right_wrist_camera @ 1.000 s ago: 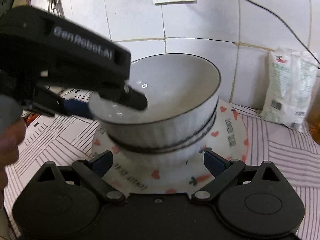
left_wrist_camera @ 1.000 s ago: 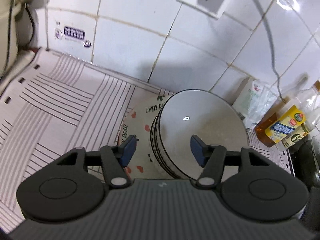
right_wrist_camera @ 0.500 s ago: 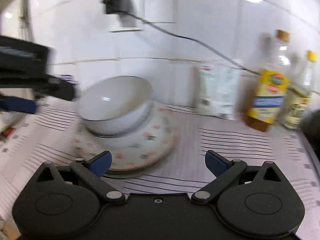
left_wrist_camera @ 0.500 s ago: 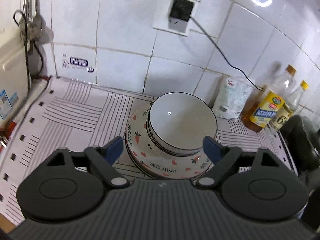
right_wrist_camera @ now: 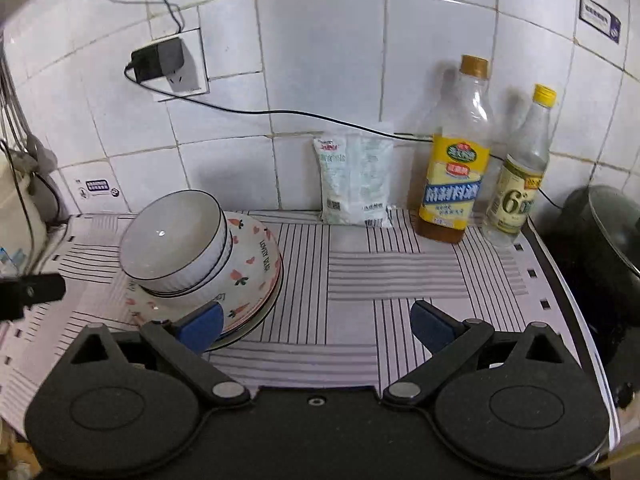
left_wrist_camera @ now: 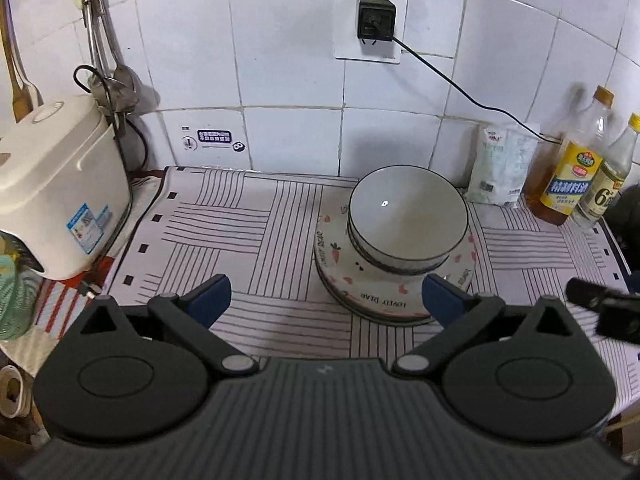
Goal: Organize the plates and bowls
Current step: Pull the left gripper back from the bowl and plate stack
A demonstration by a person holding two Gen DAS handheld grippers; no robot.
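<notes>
Two white ribbed bowls with dark rims (left_wrist_camera: 408,216) sit nested on a stack of plates printed with carrots and hearts (left_wrist_camera: 360,292), on the striped mat by the tiled wall. My left gripper (left_wrist_camera: 326,296) hovers above and in front of the stack, jaws opening wide with nothing between them. In the right wrist view the bowls (right_wrist_camera: 176,236) and plates (right_wrist_camera: 256,264) lie to the lower left. My right gripper (right_wrist_camera: 316,320) is open and empty over the mat, its left fingertip overlapping the plates' rim in the picture.
A white rice cooker (left_wrist_camera: 52,192) stands at the left, with ladles (left_wrist_camera: 116,80) hanging above it. Against the wall are a white bag (right_wrist_camera: 356,176) and two bottles (right_wrist_camera: 456,160) (right_wrist_camera: 520,176). A black pot (right_wrist_camera: 600,248) is at the far right. A cable runs from the wall socket (left_wrist_camera: 376,20).
Both grippers drew back and up from the stack, which now looks smaller and farther. The left jaws spread wider, away from the bowls. The right view swung toward the bottles.
</notes>
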